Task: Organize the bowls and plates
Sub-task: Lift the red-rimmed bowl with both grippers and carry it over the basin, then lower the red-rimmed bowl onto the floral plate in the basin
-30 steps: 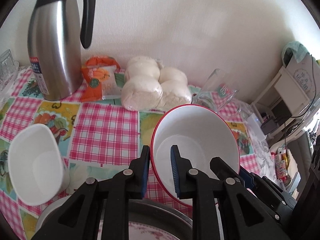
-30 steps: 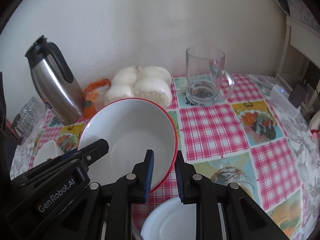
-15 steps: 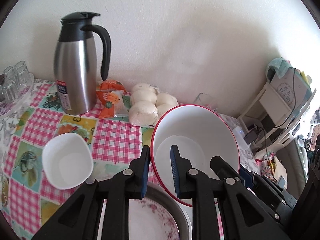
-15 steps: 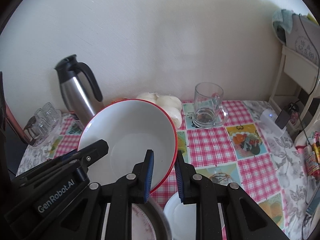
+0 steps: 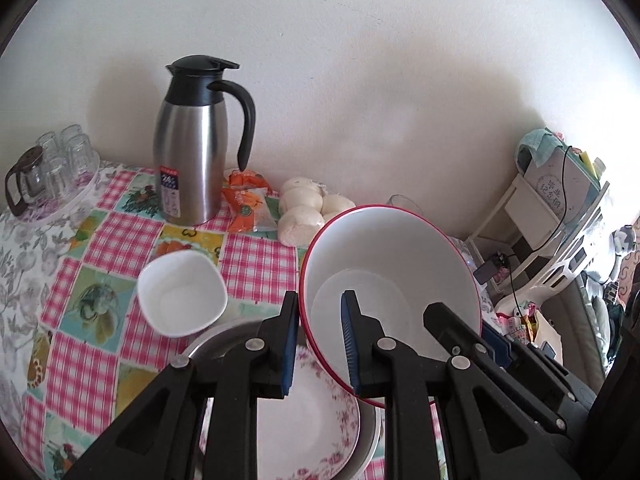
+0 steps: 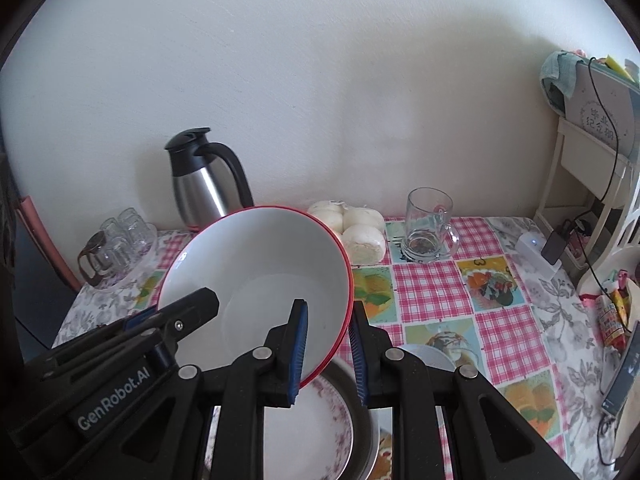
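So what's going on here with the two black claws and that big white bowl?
A person is tidying dishes with a hand-held claw in each hand. Both the left claw and the right claw are clamped on opposite sides of the rim of the red-rimmed bowl, holding it tilted above a flowered plate that sits in a metal basin. A small white bowl waits on the checked tablecloth.

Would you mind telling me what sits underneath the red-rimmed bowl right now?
Below the raised red-rimmed bowl lies a floral plate resting in a metal basin. The bowl and jaws cover the plate's far side, so anything there stays hidden.
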`<move>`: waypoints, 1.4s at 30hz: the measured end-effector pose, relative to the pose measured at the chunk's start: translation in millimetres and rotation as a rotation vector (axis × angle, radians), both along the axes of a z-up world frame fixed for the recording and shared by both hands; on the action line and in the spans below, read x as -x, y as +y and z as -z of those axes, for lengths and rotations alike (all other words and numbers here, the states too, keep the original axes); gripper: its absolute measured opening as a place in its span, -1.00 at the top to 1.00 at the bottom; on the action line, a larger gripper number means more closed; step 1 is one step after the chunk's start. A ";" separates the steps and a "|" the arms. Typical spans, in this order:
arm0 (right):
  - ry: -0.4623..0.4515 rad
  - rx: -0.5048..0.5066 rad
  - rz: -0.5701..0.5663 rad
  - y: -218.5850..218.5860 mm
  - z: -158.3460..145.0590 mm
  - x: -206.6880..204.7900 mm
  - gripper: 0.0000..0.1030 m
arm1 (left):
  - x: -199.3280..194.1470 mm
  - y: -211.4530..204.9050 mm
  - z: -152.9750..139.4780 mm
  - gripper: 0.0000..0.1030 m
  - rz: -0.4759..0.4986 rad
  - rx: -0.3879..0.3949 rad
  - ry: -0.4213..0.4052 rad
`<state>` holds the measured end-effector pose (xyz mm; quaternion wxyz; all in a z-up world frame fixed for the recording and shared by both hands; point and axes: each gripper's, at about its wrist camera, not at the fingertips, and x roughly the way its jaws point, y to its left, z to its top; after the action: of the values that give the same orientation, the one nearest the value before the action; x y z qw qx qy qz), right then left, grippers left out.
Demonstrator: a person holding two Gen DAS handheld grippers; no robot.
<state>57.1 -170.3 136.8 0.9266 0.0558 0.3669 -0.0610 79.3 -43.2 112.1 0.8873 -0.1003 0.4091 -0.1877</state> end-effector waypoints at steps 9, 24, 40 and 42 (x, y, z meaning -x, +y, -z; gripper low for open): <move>0.039 0.006 -0.016 15.4 8.0 17.4 0.56 | 12.6 12.3 20.6 0.59 -0.028 0.018 0.067; 0.197 -0.025 -0.044 38.7 67.3 20.7 0.56 | 13.2 35.1 73.8 0.59 -0.094 -0.015 0.240; 0.291 -0.050 -0.033 37.0 99.5 8.0 0.56 | 2.4 32.7 101.9 0.55 -0.107 -0.037 0.328; 0.297 -0.054 -0.030 36.5 101.7 6.4 0.56 | 1.6 31.8 103.5 0.49 -0.108 -0.038 0.334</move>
<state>50.7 -133.8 35.1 0.8610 0.0657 0.5024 -0.0448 77.7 -11.4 8.6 0.8176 -0.1350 0.5483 -0.1128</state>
